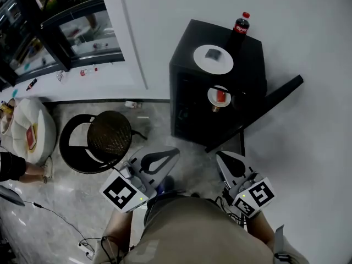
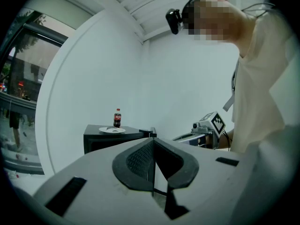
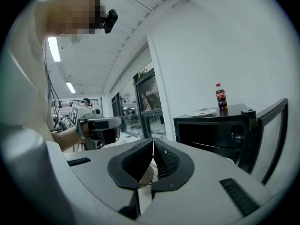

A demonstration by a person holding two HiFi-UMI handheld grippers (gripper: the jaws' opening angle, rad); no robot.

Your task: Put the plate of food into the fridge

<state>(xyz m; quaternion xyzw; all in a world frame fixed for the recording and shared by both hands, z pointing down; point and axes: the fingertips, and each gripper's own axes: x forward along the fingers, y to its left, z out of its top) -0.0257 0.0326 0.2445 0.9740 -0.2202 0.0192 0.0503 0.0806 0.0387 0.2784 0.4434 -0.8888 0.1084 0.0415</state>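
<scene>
A white plate [image 1: 213, 58] with a dark piece of food lies on top of a black mini fridge [image 1: 187, 92], beside a cola bottle [image 1: 241, 25]. The fridge door [image 1: 275, 99] stands swung open to the right. My left gripper [image 1: 172, 153] and right gripper [image 1: 222, 158] are low in front of the fridge, well short of it, both shut and empty. The left gripper view shows its jaws [image 2: 153, 146] pressed together, with the plate [image 2: 112, 130] far off. In the right gripper view the jaws [image 3: 153, 150] are closed too, and the plate [image 3: 202, 112] and door [image 3: 271, 130] lie ahead.
A small white dish with something red [image 1: 220, 96] shows in the fridge's open front. A round black stool [image 1: 102, 139] stands left of the fridge, and a white bag [image 1: 30, 128] lies further left. Cables [image 1: 60, 219] trail on the marble floor. A white wall runs behind.
</scene>
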